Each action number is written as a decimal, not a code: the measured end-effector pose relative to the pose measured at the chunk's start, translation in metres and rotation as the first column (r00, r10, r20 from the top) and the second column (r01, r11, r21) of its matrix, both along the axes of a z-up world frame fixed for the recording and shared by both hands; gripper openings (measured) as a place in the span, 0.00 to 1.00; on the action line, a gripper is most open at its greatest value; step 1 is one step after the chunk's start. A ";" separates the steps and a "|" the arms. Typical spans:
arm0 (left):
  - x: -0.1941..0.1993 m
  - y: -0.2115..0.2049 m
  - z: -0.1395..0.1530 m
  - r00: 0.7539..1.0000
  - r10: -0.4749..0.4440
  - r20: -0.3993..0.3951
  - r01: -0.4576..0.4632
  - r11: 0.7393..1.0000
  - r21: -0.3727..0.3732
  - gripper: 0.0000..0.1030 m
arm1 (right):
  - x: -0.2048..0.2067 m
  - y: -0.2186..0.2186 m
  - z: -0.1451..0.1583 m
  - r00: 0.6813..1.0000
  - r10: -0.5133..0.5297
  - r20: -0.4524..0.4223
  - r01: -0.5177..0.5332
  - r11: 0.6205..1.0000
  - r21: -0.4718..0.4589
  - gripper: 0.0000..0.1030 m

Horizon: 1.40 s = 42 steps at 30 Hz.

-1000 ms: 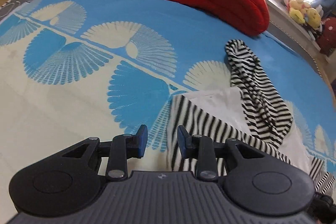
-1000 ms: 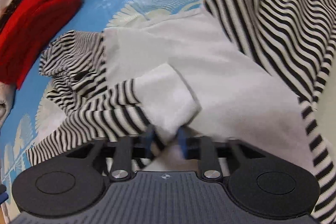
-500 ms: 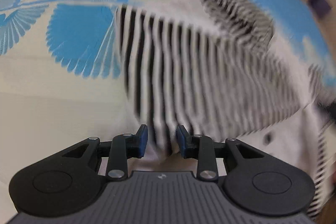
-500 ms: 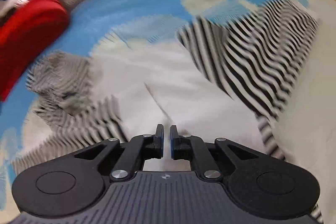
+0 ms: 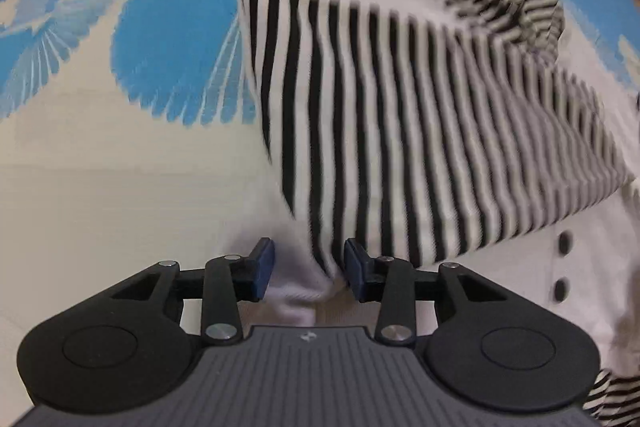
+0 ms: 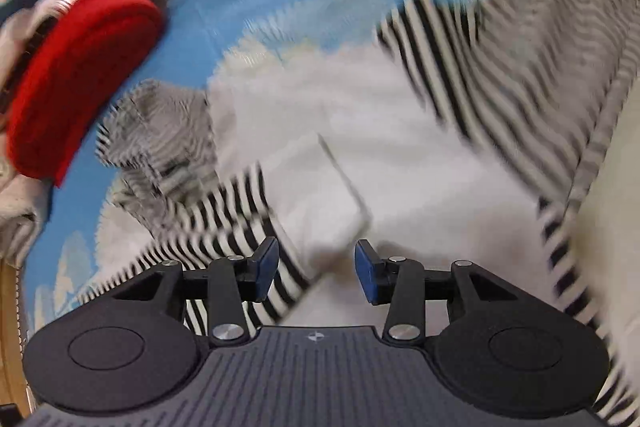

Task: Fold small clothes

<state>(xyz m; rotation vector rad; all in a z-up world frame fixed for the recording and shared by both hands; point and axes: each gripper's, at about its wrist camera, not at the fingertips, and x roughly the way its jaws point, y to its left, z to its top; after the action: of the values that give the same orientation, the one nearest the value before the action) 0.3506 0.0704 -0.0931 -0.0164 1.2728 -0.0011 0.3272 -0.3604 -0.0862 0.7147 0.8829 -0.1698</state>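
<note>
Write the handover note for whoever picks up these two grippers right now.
Left gripper: open, jaws just widened, straddling a corner of the striped garment without pinching it.
Right gripper: open, jaws just opened, nothing pinched; a striped cuff and a white flap lie below.
The garment lies on the blue patterned bedspread, partly folded, sleeves turned over the white body.
Left: finish folding. The red blanket is not part of the job.

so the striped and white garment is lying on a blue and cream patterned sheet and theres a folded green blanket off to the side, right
Not quite: the folded blanket off to the side is red, not green, as the right wrist view shows. The rest holds: the striped and white garment is lying on the blue and cream patterned sheet.
</note>
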 end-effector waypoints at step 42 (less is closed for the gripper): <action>0.009 0.030 0.070 0.975 0.136 0.178 -0.100 0.975 -0.197 0.47 | -0.034 0.158 0.045 0.669 0.719 0.188 -0.594 0.670 -0.446 0.10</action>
<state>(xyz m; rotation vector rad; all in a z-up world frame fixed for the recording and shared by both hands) 0.3599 0.1000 -0.0227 -0.2493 1.0743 -0.0188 0.2929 -0.2020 -0.0411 0.0333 0.6899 0.4561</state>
